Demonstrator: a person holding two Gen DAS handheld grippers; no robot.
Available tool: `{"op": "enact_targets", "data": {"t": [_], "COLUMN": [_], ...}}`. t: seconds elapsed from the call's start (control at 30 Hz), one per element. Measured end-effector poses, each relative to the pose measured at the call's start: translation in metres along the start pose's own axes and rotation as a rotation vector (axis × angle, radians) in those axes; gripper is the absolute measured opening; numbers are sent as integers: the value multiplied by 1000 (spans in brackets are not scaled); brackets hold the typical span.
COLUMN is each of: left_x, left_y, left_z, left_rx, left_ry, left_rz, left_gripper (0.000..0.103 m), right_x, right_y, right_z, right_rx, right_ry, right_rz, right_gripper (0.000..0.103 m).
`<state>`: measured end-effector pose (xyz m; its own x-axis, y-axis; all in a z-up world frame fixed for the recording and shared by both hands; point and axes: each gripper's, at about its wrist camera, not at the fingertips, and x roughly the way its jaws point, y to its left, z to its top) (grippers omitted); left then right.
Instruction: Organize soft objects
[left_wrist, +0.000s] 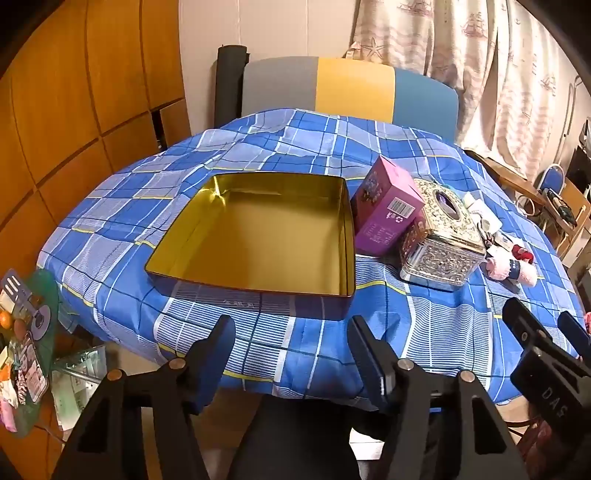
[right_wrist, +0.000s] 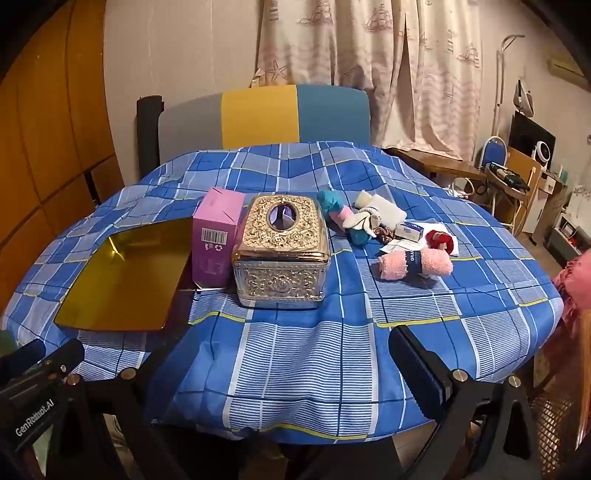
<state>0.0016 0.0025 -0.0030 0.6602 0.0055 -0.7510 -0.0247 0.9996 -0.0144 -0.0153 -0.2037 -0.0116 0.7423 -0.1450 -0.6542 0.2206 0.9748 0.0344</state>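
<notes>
at the far left sits the gold tin (left_wrist: 255, 236), open and shallow, on the blue checked tablecloth (left_wrist: 303, 343); nothing lies in it; my left gripper (left_wrist: 291, 347) hangs over the near edge of the cloth just in front of the tin, its jaws spread wide and nothing between them; just right of the tin stands a purple carton (right_wrist: 216, 240), tilted in the left view and leaning toward the ornate silver tissue box (right_wrist: 282, 251) beside it; further right, past the tissue box, the soft things lie in a loose heap on the cloth: a teal and pink roll (right_wrist: 341, 216), a white folded cloth (right_wrist: 382, 210), a small red piece (right_wrist: 439, 240), and nearest me a pink rolled towel (right_wrist: 417, 264) with a dark label band; my right gripper (right_wrist: 280, 373) is held over the near edge of the table, jaws as wide as they go, holding nothing, well apart from the heap; a chair with grey, yellow and blue panels (right_wrist: 258, 114) stands behind the table.
</notes>
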Motion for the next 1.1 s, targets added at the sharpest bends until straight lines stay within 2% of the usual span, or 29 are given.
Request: {"op": "enact_targets", "data": {"t": [0.13,0.43,1.1], "left_x": [-2,-4,-2], "left_y": [-2,-8,-8], "left_z": [0,-2,-3], "left_rx": [9,33,40], "left_ry": [-6,-12,-7], "left_rz": [-1,-8,2], "left_gripper": [64,64,64], "right_x": [4,-4,6], "right_y": [3,4,4], "right_z": [-1,-5,-5], "right_rx": [-29,-34,-37], "right_ry": [-9,-6,14], "right_rz": [-26,-22,-26], "right_gripper": [103,103,103]}}
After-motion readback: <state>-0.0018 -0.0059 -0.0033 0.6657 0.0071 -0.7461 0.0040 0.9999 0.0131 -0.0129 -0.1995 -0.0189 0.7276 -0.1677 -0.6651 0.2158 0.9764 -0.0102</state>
